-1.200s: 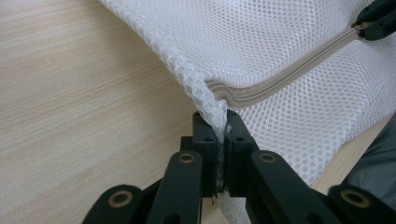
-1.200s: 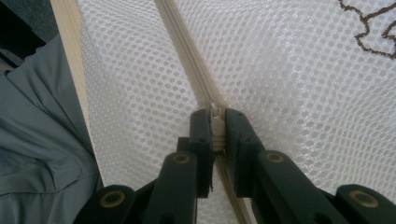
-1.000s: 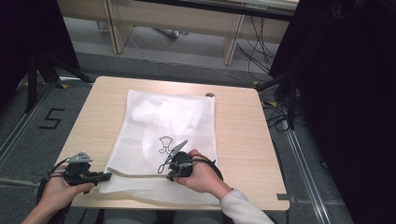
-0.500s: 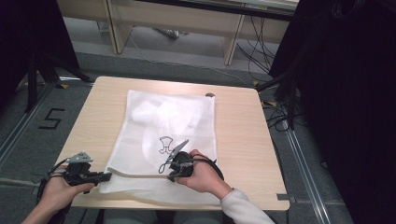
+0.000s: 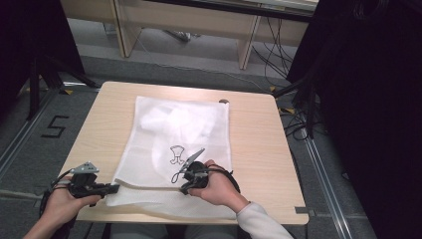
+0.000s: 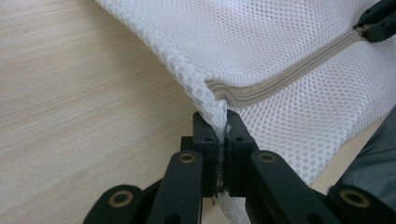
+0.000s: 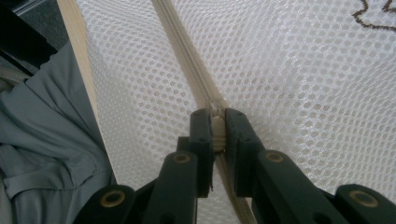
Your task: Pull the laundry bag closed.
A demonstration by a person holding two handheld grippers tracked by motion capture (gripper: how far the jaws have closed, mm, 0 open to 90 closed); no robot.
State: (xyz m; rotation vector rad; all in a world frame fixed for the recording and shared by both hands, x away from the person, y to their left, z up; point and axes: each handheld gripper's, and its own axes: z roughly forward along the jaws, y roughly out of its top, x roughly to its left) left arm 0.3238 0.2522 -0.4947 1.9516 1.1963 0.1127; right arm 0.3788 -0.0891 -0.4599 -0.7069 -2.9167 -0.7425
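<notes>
**Mesh laundry bag: zipper grip check**

The white mesh laundry bag [image 5: 176, 144] is lying flat on the wooden surface [image 5: 254, 139], zipper [image 6: 285, 77] along the near edge. The left tongs [image 6: 220, 135] are pinching the bag's corner shut; the right tongs [image 7: 217, 128] are clamping the zipper slider [image 7: 217, 127]. The mesh is looking light, limp and stretchy, so gripping the corner and slider is judged soundest.

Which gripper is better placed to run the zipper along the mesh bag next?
Probably the right gripper: its jaws are shut on the zipper pull. The left gripper pinches the mesh bag corner at the zipper's end, suited to anchoring.
</notes>
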